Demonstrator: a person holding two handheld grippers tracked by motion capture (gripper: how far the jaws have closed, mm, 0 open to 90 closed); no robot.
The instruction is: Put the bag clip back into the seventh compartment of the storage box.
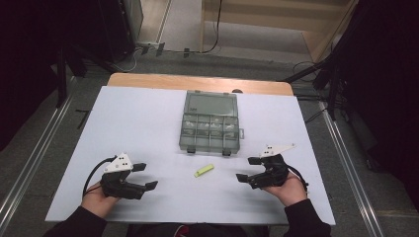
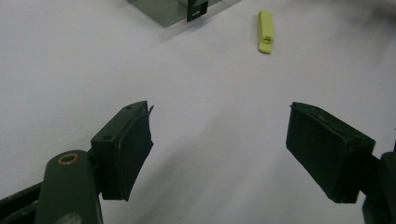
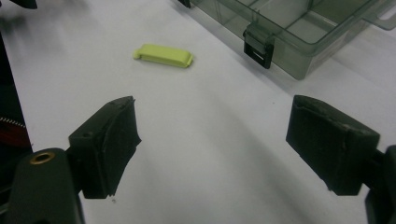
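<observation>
On the white counter (image 1: 148, 123) a small yellow-green plastic piece (image 1: 203, 171) lies flat and alone, just in front of a grey translucent organiser box (image 1: 211, 122) and between the two hand-held grippers. The box stands open, its lid tipped back toward the far edge, and its compartments hold small pale items too small to make out. The front latches (image 3: 258, 45) hang down at the box's near wall.

The left gripper (image 1: 143, 177) rests low at the near left of the counter with its jaws spread wide and nothing between them; in the left gripper view the yellow-green piece (image 2: 265, 31) lies well ahead of the jaws, beside a corner of the box (image 2: 163, 9). The right gripper (image 1: 251, 169) sits at the near right, its jaws likewise wide apart and empty; in the right gripper view the piece (image 3: 163, 55) lies ahead and to the left, with the box's (image 3: 299, 32) front wall near it on the right.

Judged from this layout, the work appears to concern the loose piece and the open box. The box is already unlatched and open. The piece is out on the counter, apart from both grippers and touched by neither. Whether it is meant to go into a compartment cannot be told; if so, picking it up, placing it and closing the lid are all left.
</observation>
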